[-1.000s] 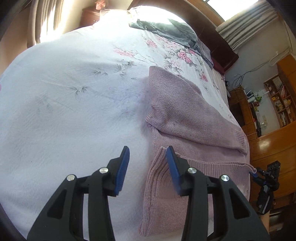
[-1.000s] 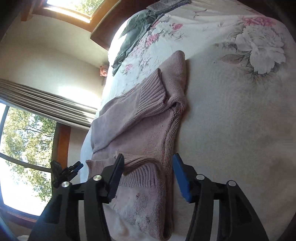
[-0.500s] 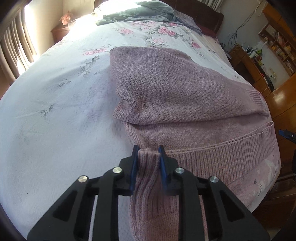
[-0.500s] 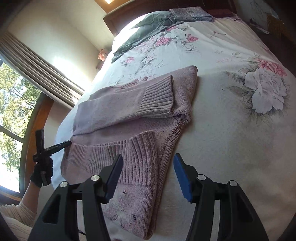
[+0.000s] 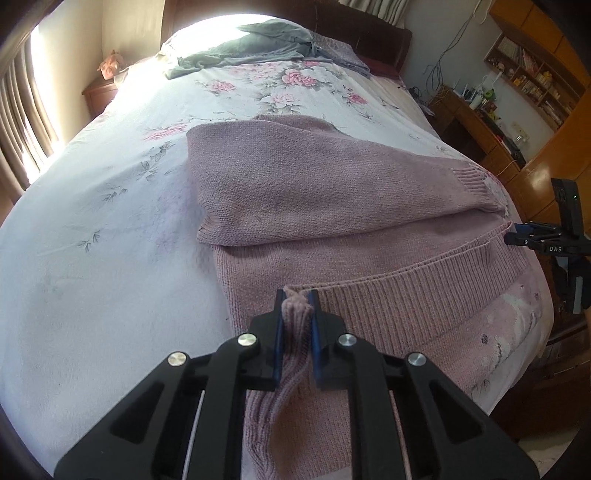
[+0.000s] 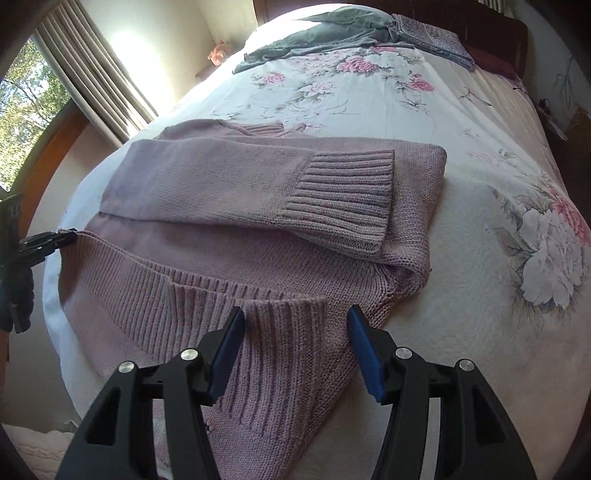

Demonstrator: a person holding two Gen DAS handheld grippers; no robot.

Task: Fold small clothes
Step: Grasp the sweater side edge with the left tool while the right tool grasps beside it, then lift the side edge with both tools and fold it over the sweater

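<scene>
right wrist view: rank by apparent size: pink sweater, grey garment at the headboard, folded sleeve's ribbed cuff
1. pink sweater, largest by far.
2. grey garment and ribbed cuff look alike; the garment lies farther from the camera, so not ranked.

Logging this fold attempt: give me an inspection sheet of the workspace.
Surface: floral bedspread, sunlit near the pillows.
Job's things: pink knit sweater, one sleeve folded across its body, ribbed hem bunched.
Clutter: grey garment heaped at the headboard end.
Grippers: left gripper shut on the hem; right gripper open, fingers astride the other hem corner.
Cables: wires down the wall.
Surroundings: curtains, bookshelf, nightstand.
</scene>
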